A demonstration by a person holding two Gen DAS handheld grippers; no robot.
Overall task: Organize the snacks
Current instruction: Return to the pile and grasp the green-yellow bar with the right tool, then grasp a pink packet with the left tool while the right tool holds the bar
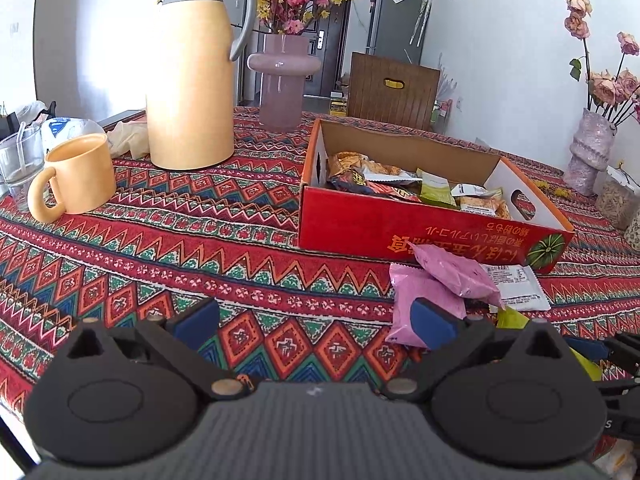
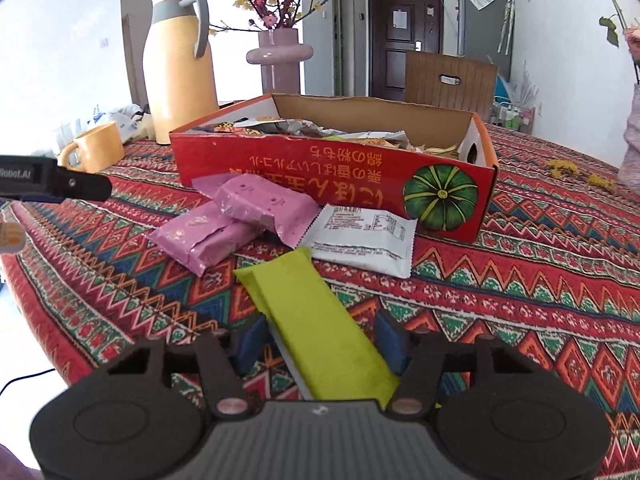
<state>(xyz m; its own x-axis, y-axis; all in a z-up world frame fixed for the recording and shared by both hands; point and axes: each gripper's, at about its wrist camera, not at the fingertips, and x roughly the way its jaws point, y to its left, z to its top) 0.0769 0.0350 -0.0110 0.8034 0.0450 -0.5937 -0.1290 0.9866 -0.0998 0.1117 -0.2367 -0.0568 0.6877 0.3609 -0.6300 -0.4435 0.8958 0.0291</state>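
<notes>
Right gripper (image 2: 318, 344) fingers spread wide, green snack packet (image 2: 320, 320) lying between them, not pinched. Left gripper (image 1: 316, 320) spread wide, nothing held. Two pink packets (image 2: 232, 220) and white packet (image 2: 364, 240) lying on tablecloth (image 2: 520, 288) against red box (image 2: 332, 176); more snacks seen inside box.

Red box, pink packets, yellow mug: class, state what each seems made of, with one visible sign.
Red box: corrugated cardboard, glossy red print outside, bare brown inside.
Pink packets: probably thin plastic film, matte, with creases and crimped zigzag ends.
Yellow mug: likely ceramic, though plastic is possible; thick wall and handle, smooth satin surface.
</notes>
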